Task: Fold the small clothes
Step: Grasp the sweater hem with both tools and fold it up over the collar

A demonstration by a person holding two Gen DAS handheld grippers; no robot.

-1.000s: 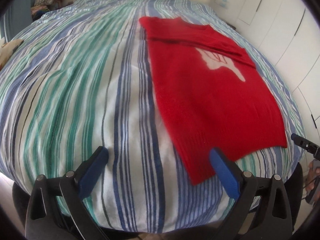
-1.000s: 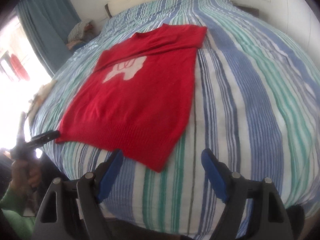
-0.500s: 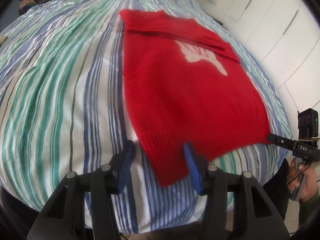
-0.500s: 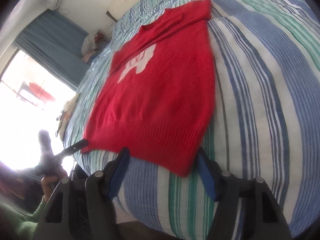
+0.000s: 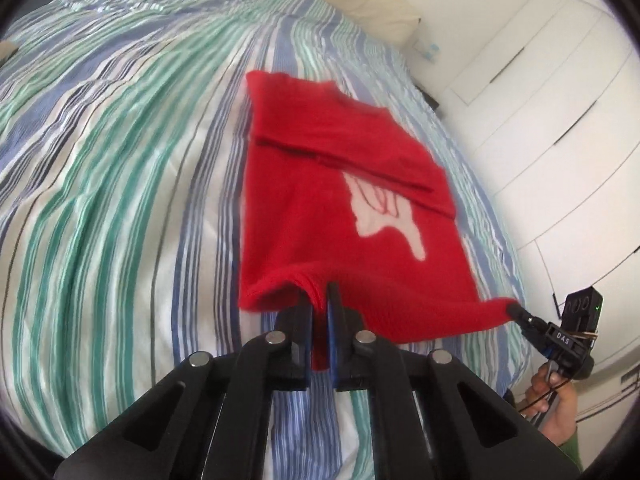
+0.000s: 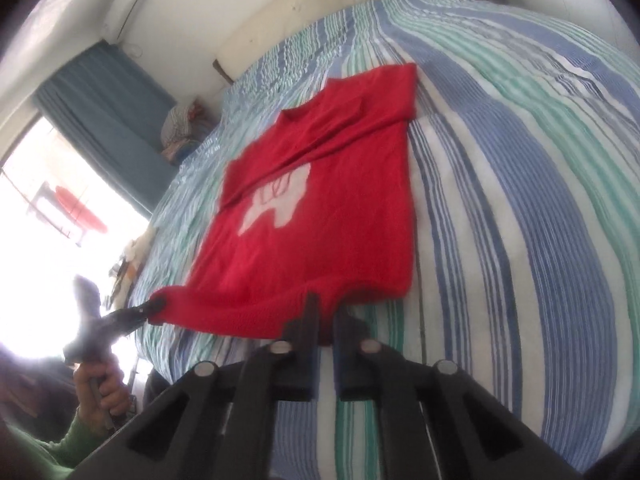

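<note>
Both near hem corners pinched, fold starting.
Left gripper (image 5: 319, 300) and right gripper (image 6: 325, 312) clamp the red sweater (image 5: 340, 216); next, carry the hem toward the far collar.

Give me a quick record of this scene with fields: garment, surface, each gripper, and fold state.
garment: red sweater with a white motif
surface: striped bedspread
left gripper: shut on the hem's left corner
right gripper: shut on the hem's right corner
fold state: sleeves folded across chest; hem lifted slightly, not yet folded up

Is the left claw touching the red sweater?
Touching. The left wrist view shows the left claw shut on the red sweater hem, cloth pinched between its fingers.
</note>
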